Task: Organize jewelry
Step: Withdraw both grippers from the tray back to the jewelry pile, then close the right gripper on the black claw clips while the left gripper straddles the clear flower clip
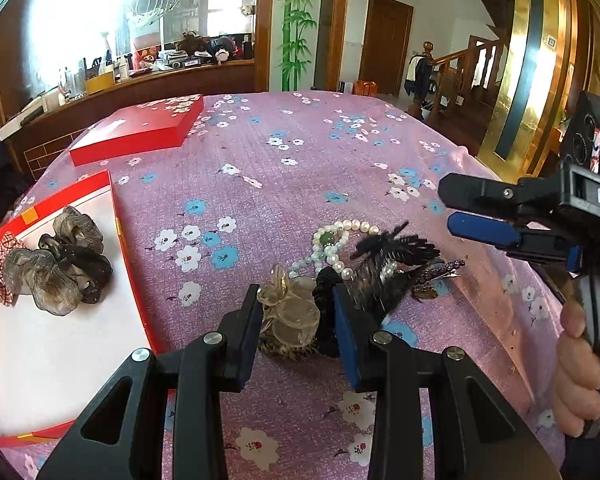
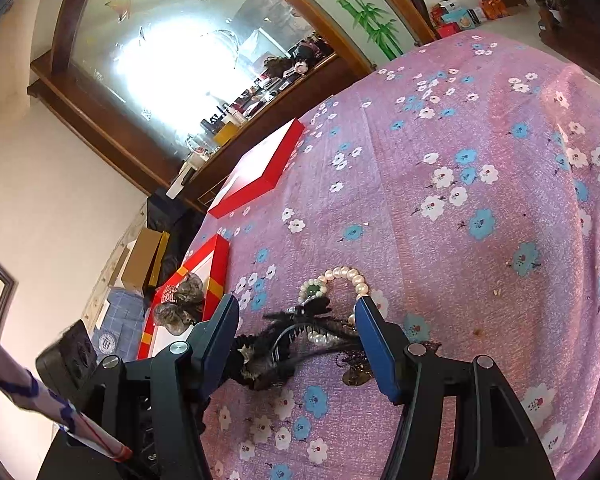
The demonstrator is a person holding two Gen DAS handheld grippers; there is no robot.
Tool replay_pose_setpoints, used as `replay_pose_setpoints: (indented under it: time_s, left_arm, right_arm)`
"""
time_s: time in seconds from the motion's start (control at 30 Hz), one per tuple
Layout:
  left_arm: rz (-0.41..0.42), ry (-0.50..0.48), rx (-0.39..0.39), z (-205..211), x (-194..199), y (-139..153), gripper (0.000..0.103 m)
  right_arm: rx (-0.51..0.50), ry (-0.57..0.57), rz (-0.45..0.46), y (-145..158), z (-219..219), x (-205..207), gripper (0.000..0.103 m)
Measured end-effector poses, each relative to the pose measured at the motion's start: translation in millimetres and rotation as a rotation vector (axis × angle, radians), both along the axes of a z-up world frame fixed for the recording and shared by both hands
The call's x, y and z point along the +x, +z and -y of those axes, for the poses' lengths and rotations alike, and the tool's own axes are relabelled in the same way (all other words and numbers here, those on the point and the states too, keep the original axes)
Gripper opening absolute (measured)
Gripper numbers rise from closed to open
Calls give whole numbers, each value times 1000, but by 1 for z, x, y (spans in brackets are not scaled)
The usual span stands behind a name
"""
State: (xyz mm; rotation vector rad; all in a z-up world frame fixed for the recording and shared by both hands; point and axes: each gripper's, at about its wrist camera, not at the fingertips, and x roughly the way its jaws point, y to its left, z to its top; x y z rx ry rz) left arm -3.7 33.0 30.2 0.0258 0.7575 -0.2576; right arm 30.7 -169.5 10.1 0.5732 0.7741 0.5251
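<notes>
**Closing on the clear bow without dragging the pile**

I take the red box [image 1: 118, 216] as my landmark; it lies open at the far left of the flowered cloth [image 1: 284, 184], and the grey and black scrunchies [image 1: 56, 264] already lie inside it, against its right wall. The lid [image 1: 140, 132] sits beyond the box, apart from it.

To the right of the box, well clear of its wall, is the heap I'm working on. My left gripper [image 1: 298, 316] straddles the translucent bow clip [image 1: 290, 312]; the jaws are partly closed around it, and I cannot tell whether the pads already press on it. I judge the step is to pinch this bow alone, so I should squeeze on its firm middle, not the floppy loops, and lift straight up, because the pearl strand [image 1: 340, 248] and the black feathered comb [image 1: 396, 252] lie touching just behind it and may snag.

Farthest from the box, my right gripper [image 1: 446, 208] hangs above the heap, jaws apart and empty. It could pin the pearls down if they trail.
</notes>
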Motion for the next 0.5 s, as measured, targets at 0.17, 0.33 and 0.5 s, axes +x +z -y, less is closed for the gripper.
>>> replay_pose_setpoints:
  time_s: [0.17, 0.33, 0.5]
  left_arm:
    - [17, -33, -23, 1, -6, 5, 33]
    - [-6, -12, -36, -3, -3, 1, 33]
    - [-14, 26, -63, -13, 1, 1, 33]
  right_arm:
    - [-137, -50, -6, -3, -11, 8, 65]
    - [-131, 10, -74, -16, -20, 19, 65]
    - [-86, 66, -92, -21, -22, 19, 68]
